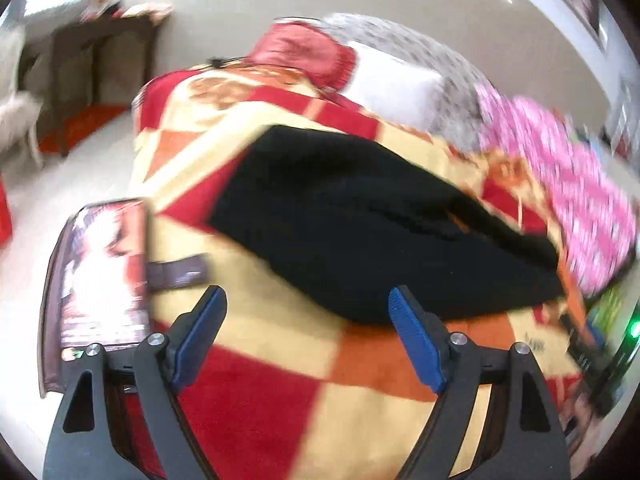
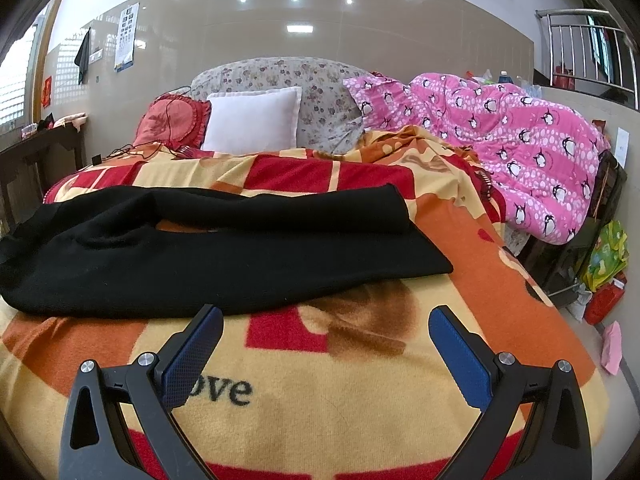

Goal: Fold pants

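Pants laid out on the bed, nobody's grabbed them yet

One pair of black knit pants (image 2: pixel 200 240) lies across the blanket-covered bed (image 2: pixel 360 420), mid-bed. Left hand-held gripper (image 1: pixel 308 308) and right hand-held gripper (image 2: pixel 326 328), two total, both spread, empty. I'd pinch matching leg ends and lift evenly.

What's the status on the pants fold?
Left gripper open, empty, right gripper same. Black pants flat on the patterned blanket, untouched. Nothing lying on the pants; pink quilt sits off to the side.
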`<action>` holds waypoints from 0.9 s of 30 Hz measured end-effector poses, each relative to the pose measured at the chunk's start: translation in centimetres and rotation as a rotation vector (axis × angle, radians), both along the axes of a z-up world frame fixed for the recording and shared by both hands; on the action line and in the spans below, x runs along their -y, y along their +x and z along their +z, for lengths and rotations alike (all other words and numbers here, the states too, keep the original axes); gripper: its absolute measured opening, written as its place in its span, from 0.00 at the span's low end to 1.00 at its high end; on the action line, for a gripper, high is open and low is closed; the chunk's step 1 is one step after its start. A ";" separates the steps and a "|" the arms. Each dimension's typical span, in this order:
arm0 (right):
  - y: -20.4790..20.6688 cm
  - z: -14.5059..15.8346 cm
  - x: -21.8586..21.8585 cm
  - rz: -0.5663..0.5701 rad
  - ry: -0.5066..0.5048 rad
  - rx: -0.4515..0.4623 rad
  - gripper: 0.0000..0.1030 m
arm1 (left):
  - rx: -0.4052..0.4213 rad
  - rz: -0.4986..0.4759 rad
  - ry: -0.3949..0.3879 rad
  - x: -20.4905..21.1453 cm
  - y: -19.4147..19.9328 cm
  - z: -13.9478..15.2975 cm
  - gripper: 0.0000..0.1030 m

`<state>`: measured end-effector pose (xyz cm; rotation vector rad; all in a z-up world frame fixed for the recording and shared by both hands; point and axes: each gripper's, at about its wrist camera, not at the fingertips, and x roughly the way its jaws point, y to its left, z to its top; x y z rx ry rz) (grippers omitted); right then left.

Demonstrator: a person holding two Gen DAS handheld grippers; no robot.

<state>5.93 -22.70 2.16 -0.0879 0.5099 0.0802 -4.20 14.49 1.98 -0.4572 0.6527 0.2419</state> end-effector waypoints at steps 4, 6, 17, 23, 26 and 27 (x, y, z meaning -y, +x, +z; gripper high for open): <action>-0.1 0.1 0.0 0.002 0.003 0.002 1.00 | 0.010 -0.015 -0.224 -3.7 0.8 -0.9 0.81; 0.0 0.2 0.1 0.003 0.004 0.000 1.00 | 0.030 -0.044 -0.296 -4.4 1.8 -1.0 0.81; 0.0 0.2 0.1 0.004 0.009 -0.003 1.00 | 0.052 0.039 -0.269 -6.2 4.4 -1.7 0.81; 0.0 0.2 0.2 0.003 0.008 -0.005 1.00 | 0.032 0.039 -0.198 -5.4 4.8 -1.6 0.79; 0.0 0.2 0.1 0.004 0.009 -0.004 1.00 | 0.022 0.045 -0.172 -5.1 5.2 -1.5 0.78; 0.0 0.2 0.1 0.004 0.009 -0.004 1.00 | 0.020 0.052 -0.147 -4.9 5.3 -1.4 0.78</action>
